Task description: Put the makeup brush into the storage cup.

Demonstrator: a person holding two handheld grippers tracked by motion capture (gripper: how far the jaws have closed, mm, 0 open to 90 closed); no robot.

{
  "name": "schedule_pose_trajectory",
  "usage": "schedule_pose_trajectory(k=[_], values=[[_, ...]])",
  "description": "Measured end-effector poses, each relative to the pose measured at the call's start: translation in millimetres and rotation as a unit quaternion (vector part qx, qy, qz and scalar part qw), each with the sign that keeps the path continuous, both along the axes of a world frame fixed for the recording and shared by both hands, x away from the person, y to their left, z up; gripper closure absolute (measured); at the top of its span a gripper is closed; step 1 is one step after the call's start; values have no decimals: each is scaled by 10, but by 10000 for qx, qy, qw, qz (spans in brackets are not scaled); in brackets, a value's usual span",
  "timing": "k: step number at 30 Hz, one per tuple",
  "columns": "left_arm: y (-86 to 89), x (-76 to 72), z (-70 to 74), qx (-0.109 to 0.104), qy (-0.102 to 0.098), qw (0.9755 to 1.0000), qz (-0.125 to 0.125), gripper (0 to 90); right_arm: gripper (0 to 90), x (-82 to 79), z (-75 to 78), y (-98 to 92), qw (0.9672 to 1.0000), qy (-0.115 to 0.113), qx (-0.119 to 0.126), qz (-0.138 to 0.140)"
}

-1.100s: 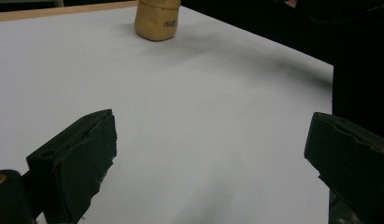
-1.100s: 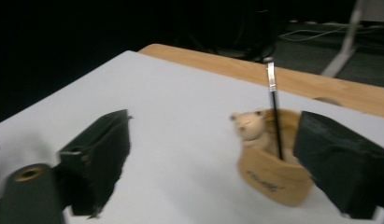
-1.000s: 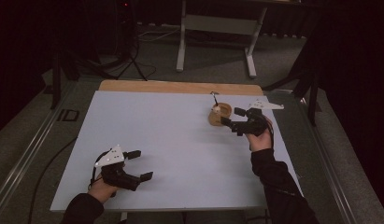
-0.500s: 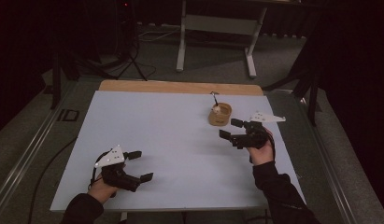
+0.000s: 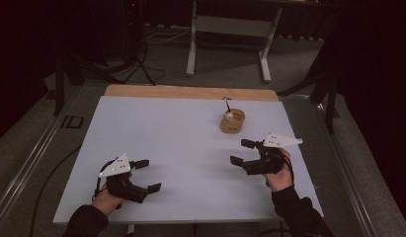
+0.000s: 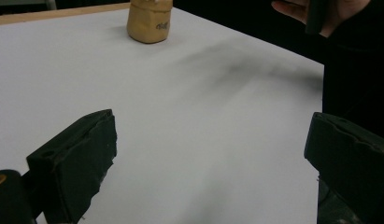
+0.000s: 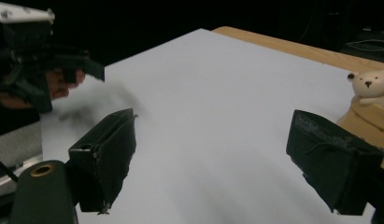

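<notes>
High view: we see the right tool spread and empty, near the tan cup at the far right of the surface; left tool spread too.
Left gripper view: cup far off; we leave this tool parked.
Right gripper view: bear figure tops the cup; we would centre before closing.

You work at a pale grey tabletop with a strip of bare wood along its far edge. Around it lies grey carpeted floor. Beyond stands a white-legged table frame, a dark tripod to its left, the room behind unlit.
</notes>
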State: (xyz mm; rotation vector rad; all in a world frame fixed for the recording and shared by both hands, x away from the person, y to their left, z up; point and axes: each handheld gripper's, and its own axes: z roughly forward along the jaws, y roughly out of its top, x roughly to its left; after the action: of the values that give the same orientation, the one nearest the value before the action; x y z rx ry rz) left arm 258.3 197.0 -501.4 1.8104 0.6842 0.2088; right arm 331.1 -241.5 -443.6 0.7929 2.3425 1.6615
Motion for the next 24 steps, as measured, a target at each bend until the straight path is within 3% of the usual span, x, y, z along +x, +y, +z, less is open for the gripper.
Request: schedule_pose_trajectory(k=[6,9,24], values=[[33,-15,26,-54,-29,10000,37,30,137,-115,-31,-13,9998,6,-63,176],[50,-19,29,-56,-51,10000,52,30,130,-156,-59,-26,9996,-75,-219,191],[174,-77,16,-32,-70,9999,104,30,140,-286,-223,-159,9985,-111,-347,420]])
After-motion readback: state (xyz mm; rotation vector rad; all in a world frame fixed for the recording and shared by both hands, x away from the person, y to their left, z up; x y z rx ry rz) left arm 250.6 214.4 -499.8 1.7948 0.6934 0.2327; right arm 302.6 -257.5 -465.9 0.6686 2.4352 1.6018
